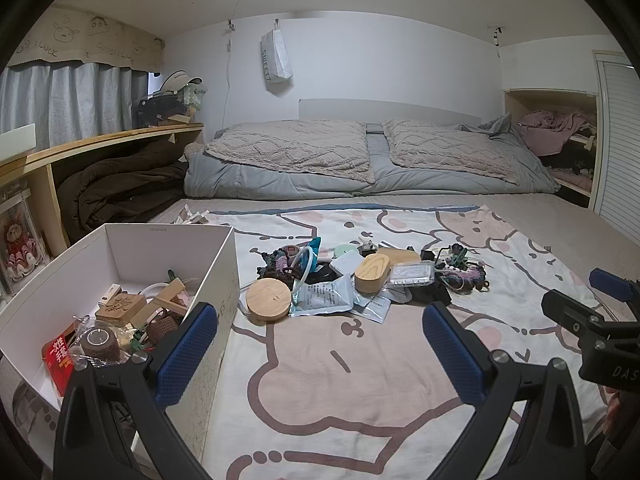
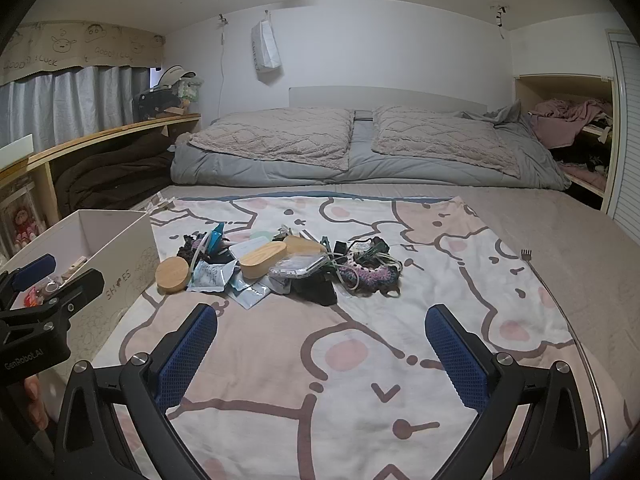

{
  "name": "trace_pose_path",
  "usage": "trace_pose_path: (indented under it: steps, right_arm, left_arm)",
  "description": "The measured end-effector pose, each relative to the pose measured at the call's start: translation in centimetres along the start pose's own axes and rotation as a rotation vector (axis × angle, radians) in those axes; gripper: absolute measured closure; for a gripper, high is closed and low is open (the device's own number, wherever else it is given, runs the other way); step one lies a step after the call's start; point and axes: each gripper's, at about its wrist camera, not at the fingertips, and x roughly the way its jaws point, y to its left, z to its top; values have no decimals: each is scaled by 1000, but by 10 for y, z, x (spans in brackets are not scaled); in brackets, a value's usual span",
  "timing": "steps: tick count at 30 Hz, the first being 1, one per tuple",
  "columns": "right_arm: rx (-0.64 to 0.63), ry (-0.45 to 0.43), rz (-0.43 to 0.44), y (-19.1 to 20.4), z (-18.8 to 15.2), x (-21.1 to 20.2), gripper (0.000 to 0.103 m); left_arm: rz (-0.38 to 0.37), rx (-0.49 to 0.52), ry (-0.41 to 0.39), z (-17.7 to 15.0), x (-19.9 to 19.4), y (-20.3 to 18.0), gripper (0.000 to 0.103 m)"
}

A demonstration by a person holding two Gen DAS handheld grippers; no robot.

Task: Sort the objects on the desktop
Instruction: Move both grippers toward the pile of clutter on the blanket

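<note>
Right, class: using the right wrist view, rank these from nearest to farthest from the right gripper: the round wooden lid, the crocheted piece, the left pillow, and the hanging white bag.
1. Round wooden lid, left edge of the pile.
2. Crocheted piece, right of the pile; too close to call against the lid.
3. Left pillow, behind the pile.
4. Hanging white bag, on the far wall.

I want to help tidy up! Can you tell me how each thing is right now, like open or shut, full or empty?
left tool: open, holding nothing
right tool: open, holding nothing
white box: lid off, partly filled
round wooden lid: lying flat on the blanket
oval wooden box: shut, resting on the pile
clear plastic case: shut
foil packets: lying flat, look sealed
curtain: drawn shut
</note>
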Motion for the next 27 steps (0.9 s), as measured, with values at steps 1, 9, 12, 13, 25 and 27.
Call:
trace_pose_path:
  steps: [1,9,12,13,25,27]
  right_arm:
    - [0,0,0,0,0,0,0]
    - [-1,3,1,1,0,1,0]
    - [3,8,4,0,-1,2,0]
    - [4,11,5,0,0,2,0]
    - [1,-24,52,-7,34,-3,0]
    - [-7,-32,63,-6,41,-3,0]
  left_arm:
    - [1,1,0,-1,1,0,0]
    - [-1,2,6,-3,1,1,0]
    - [0,3,10,-3,1,2,0]
    - [0,2,12,-3,2,2,0]
    - [-25,-25,2,22,0,4,0]
    - [-37,-22,-6,28,-1,2,0]
